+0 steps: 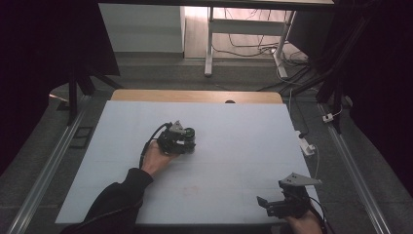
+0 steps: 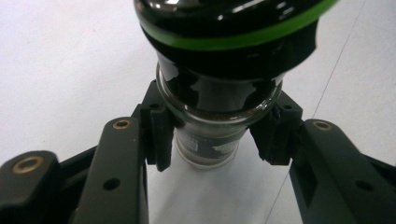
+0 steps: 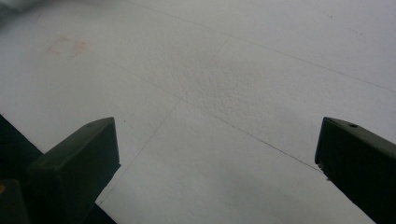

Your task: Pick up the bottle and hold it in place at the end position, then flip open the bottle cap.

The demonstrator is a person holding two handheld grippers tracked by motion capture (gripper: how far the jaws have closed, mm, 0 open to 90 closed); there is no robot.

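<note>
A small dark glass jar [image 2: 212,100] with a black lid and a green band [image 2: 233,42] stands on the white board [image 1: 243,141], left of its centre. My left gripper [image 2: 217,137] is shut on it, both pads pressing the glass body just below the lid. From above, the left gripper [image 1: 186,140] and the jar [image 1: 191,133] sit together, with the person's hand behind them. Near the front right corner, my right gripper [image 1: 267,204] lies low over the board. Its jaws stand wide apart with nothing between them, over bare white surface [image 3: 217,154].
A faint reddish mark [image 1: 191,190] lies on the board near the front centre. A white power strip [image 1: 307,145] sits off the board's right edge. The wooden table edge [image 1: 195,95] runs along the far side, with desk legs and cables beyond.
</note>
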